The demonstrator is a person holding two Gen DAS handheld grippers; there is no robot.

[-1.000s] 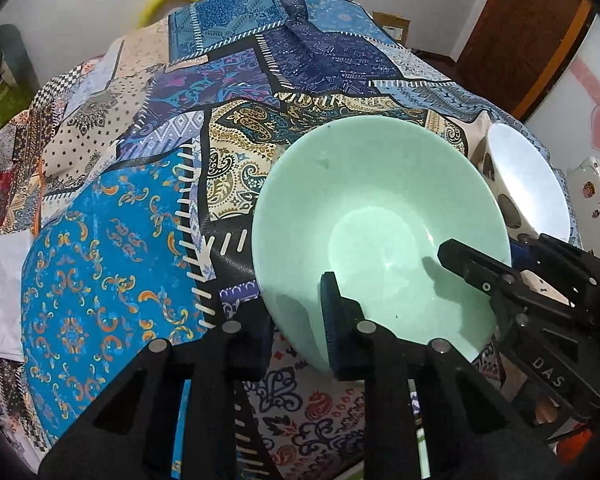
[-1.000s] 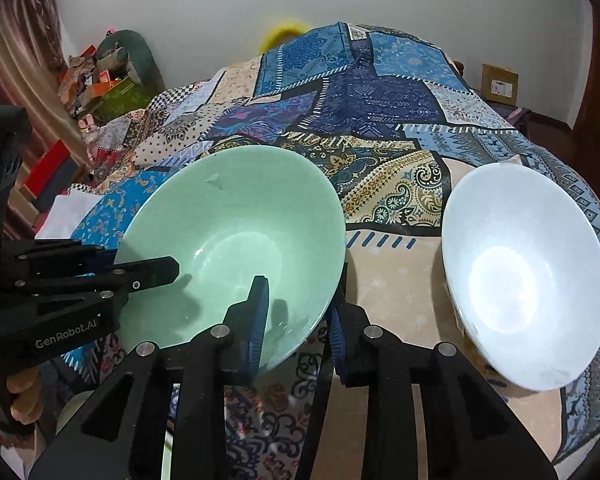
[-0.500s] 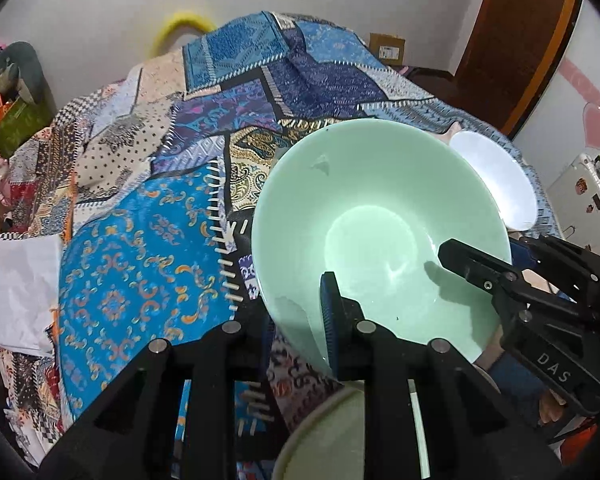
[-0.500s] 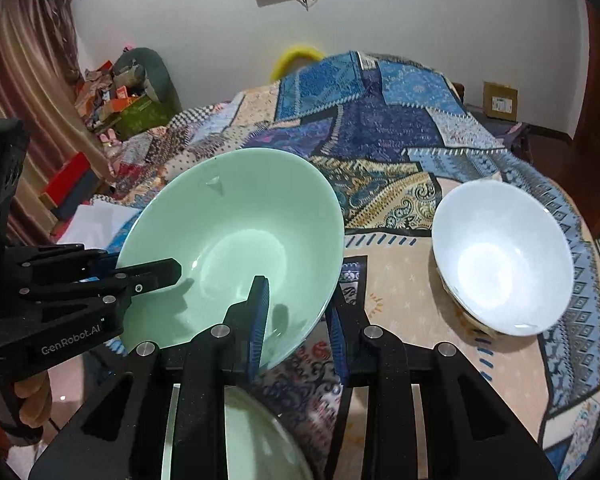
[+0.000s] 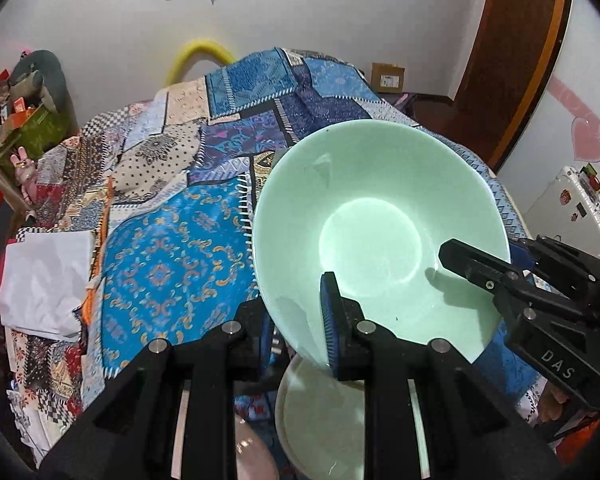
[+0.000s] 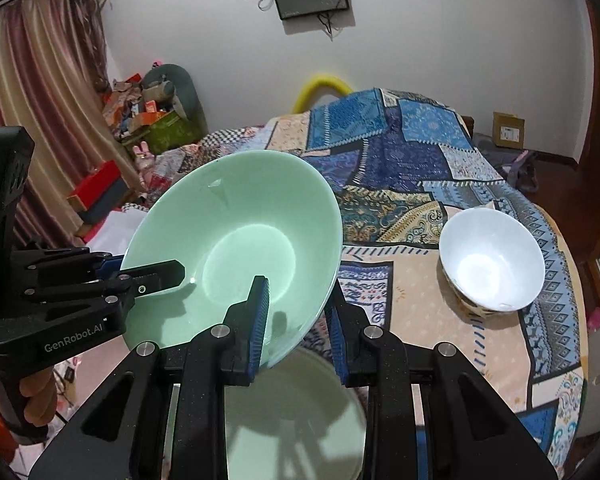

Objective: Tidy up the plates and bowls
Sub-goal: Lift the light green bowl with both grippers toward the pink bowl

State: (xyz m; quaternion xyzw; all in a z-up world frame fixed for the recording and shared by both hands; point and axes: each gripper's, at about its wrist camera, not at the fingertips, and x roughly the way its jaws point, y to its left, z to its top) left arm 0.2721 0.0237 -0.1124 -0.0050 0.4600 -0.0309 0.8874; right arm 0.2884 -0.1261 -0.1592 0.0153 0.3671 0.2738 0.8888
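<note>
Straddling the green bowl (image 5: 380,232) rim — left claw (image 5: 296,320) and right claw (image 6: 296,320) both clamped on it.

White bowl (image 6: 492,258) on patchwork bedspread (image 6: 400,168)

A bowl (image 6: 236,248) hangs above the bed (image 6: 400,200), one tool (image 6: 296,320) on its near rim, another (image 6: 148,276) on its left. A second bowl (image 6: 492,260) sits on the bed to the right; a plate (image 6: 296,412) lies below.
</note>
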